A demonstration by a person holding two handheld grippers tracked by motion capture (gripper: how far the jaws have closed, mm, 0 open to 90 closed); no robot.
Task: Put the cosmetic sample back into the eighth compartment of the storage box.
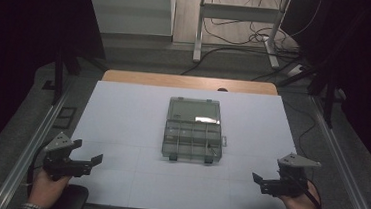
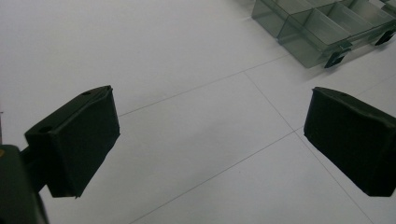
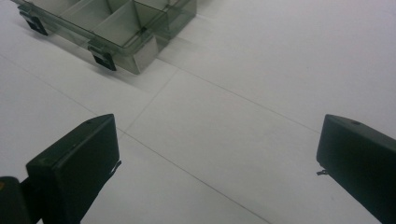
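A clear grey compartment box point(image 1: 192, 135) lies open in the middle of the white table point(image 1: 122, 114), its lid point(image 1: 194, 110) folded back on the far side. The box's near corner and black latches appear at top right in the left gripper view point(image 2: 322, 28) and at top left in the right gripper view point(image 3: 112, 28). My left gripper point(image 1: 96, 161) rests near the table's front left, open and empty point(image 2: 210, 140). My right gripper point(image 1: 257, 181) sits at the front right, also open with nothing between its jaws point(image 3: 217, 163). Both point inward, well short of the box.
The white surface has thin seam lines point(image 2: 205, 84). A wooden strip point(image 1: 190, 82) runs along the table's far edge. Metal rails point(image 1: 29, 147) flank both sides. Beyond, a desk frame point(image 1: 240, 23) and cables point(image 1: 259, 37) lie on the floor.
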